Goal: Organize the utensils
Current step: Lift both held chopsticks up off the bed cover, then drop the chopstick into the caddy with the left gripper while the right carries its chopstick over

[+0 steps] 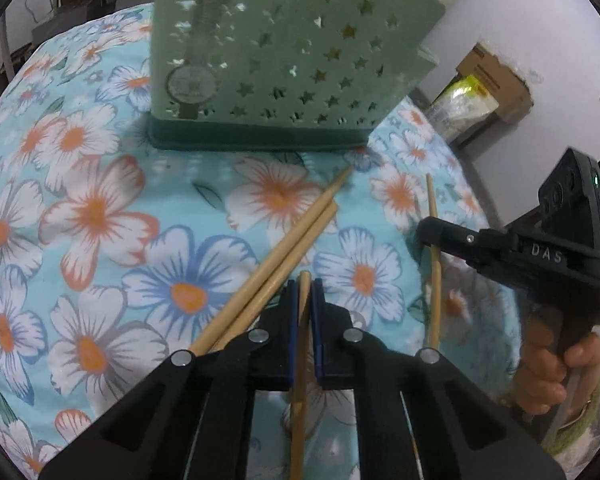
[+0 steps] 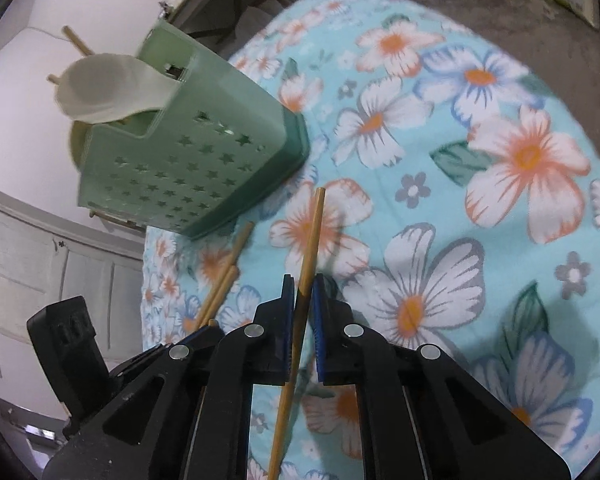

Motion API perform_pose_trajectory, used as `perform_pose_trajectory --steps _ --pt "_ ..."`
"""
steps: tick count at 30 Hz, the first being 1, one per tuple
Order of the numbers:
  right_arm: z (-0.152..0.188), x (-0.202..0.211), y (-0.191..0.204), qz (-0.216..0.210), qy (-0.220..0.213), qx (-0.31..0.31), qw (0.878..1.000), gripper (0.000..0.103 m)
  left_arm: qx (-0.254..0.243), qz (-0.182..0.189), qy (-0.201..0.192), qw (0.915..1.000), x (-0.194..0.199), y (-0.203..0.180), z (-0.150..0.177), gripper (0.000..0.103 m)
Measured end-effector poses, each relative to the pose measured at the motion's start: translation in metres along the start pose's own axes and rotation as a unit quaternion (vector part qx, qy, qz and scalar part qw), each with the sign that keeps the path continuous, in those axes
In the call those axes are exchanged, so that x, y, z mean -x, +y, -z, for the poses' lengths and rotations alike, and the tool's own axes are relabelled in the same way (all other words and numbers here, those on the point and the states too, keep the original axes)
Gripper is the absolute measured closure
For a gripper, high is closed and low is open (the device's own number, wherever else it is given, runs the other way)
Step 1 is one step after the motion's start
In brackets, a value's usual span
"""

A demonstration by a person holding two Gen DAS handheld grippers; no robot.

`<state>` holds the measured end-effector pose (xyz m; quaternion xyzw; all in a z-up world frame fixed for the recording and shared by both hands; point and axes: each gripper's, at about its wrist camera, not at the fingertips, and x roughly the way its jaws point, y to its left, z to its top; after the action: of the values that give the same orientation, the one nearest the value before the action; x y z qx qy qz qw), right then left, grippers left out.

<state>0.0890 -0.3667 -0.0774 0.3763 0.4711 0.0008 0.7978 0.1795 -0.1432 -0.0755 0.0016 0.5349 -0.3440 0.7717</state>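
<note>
I have a chopstick pinched in each hand-held gripper: the left hand-held gripper [image 1: 305, 292] is clenched on one chopstick [image 1: 300, 380] running back along its fingers, and the right hand-held gripper [image 2: 302, 292] grips another chopstick [image 2: 310, 240] whose long axis points forward, up toward the green holder [image 2: 188, 168]. The holder stands ahead and to the left of my right gripper, already carrying a white spoon [image 2: 100, 88]. Two more chopsticks [image 1: 284, 240] lie together on the floral cloth [image 1: 100, 208] covering the desk, just beside my left gripper. White walls lie behind.
</note>
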Motion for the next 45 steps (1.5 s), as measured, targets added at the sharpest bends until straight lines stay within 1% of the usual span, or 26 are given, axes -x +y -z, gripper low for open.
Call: perform_pose_trajectory --steps 3,6,9,11,14,18,21,22,23,25,28,29,30,33,34,36,39,42,45 --pt "0.001 0.017 0.008 0.003 -0.021 0.020 1.000 0.096 -0.002 0.011 -0.021 0.9997 0.020 0.000 -0.001 0.098" --pt "0.004 0.034 0.022 0.009 -0.049 0.047 0.998 0.096 -0.004 0.029 -0.050 0.9983 0.050 -0.002 -0.005 0.098" --pt "0.007 0.046 0.035 0.014 -0.069 0.072 0.995 0.097 -0.001 0.047 -0.070 0.9964 0.077 -0.002 -0.010 0.098" --pt "0.009 0.053 0.040 0.017 -0.080 0.085 0.993 0.097 -0.003 0.059 -0.092 0.9940 0.102 -0.004 -0.014 0.098" --pt "0.011 0.058 0.043 0.015 -0.086 0.091 0.992 0.097 -0.016 0.065 -0.130 0.9893 0.134 -0.015 -0.017 0.098" --pt "0.013 0.062 0.044 0.013 -0.089 0.093 0.992 0.097 -0.033 0.063 -0.194 0.9785 0.177 -0.028 -0.028 0.098" --pt "0.015 0.060 0.046 0.010 -0.089 0.093 0.992 0.097 -0.047 0.056 -0.259 0.9632 0.210 -0.038 -0.041 0.098" --pt "0.015 0.060 0.047 0.008 -0.089 0.092 0.992 0.097 -0.053 0.051 -0.291 0.9538 0.225 -0.042 -0.048 0.098" --pt "0.015 0.061 0.047 0.008 -0.089 0.092 0.992 0.097 -0.056 0.050 -0.314 0.9465 0.234 -0.044 -0.053 0.098" --pt "0.016 0.060 0.047 0.007 -0.088 0.093 0.992 0.098 -0.061 0.055 -0.365 0.9274 0.255 -0.048 -0.068 0.098" --pt "0.016 0.061 0.048 0.007 -0.088 0.095 0.992 0.098 -0.067 0.056 -0.420 0.9033 0.270 -0.057 -0.088 0.098" --pt "0.016 0.062 0.048 0.006 -0.088 0.095 0.992 0.098 -0.071 0.056 -0.431 0.8978 0.272 -0.060 -0.093 0.098" --pt "0.016 0.061 0.048 0.006 -0.088 0.095 0.992 0.098 -0.079 0.053 -0.450 0.8878 0.273 -0.064 -0.100 0.098" --pt "0.015 0.061 0.048 0.005 -0.087 0.094 0.992 0.098 -0.097 0.040 -0.477 0.8726 0.264 -0.074 -0.117 0.098" --pt "0.015 0.061 0.048 0.005 -0.086 0.094 0.992 0.098 -0.102 0.037 -0.480 0.8704 0.257 -0.077 -0.122 0.098" --pt "0.014 0.060 0.048 0.006 -0.087 0.093 0.992 0.098 -0.106 0.029 -0.483 0.8685 0.245 -0.078 -0.132 0.098" --pt "0.013 0.059 0.047 0.006 -0.086 0.091 0.992 0.098 -0.107 0.025 -0.481 0.8700 0.224 -0.079 -0.148 0.098" --pt "0.010 0.057 0.045 0.007 -0.086 0.089 0.992 0.098 -0.111 0.009 -0.479 0.8706 0.203 -0.076 -0.161 0.098" --pt "0.008 0.056 0.043 0.008 -0.086 0.088 0.992 0.098 -0.121 -0.014 -0.483 0.8669 0.186 -0.075 -0.167 0.098"
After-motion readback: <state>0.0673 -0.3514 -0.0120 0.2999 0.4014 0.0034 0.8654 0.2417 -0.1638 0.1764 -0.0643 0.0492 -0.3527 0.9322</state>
